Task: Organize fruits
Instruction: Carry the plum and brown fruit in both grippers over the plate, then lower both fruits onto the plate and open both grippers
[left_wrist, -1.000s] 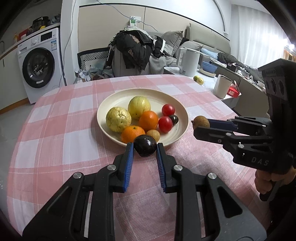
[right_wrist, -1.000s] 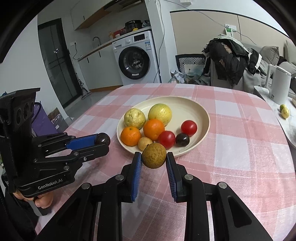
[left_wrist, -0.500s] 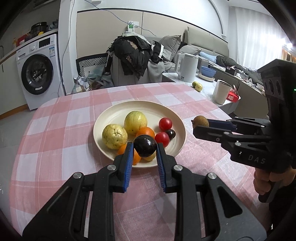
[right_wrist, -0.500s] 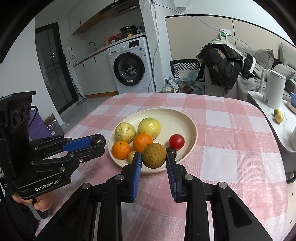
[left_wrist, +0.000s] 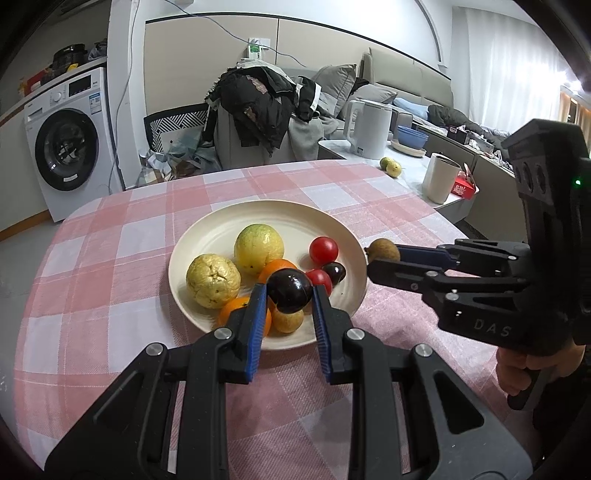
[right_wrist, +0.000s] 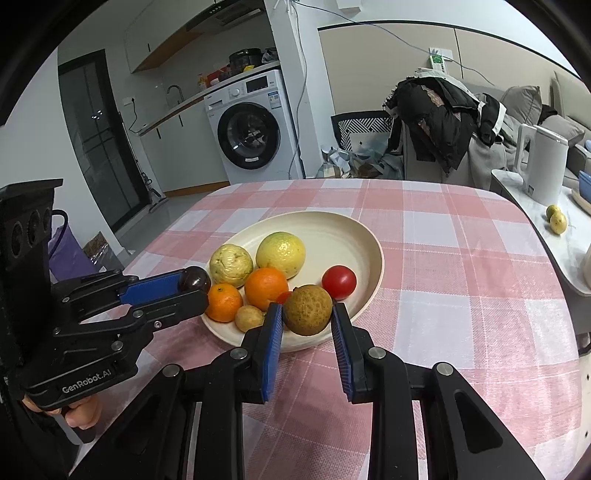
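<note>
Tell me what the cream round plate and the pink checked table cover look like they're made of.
The cream round plate looks like matte ceramic or melamine: smooth, even and only faintly shiny; which one is unclear. The pink checked table cover is woven cloth, with a visible ribbed weave and no gloss.

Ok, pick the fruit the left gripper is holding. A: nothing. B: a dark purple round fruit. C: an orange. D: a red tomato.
B: the left gripper is shut on the dark purple fruit, pinched between its blue pads above the plate.
</note>
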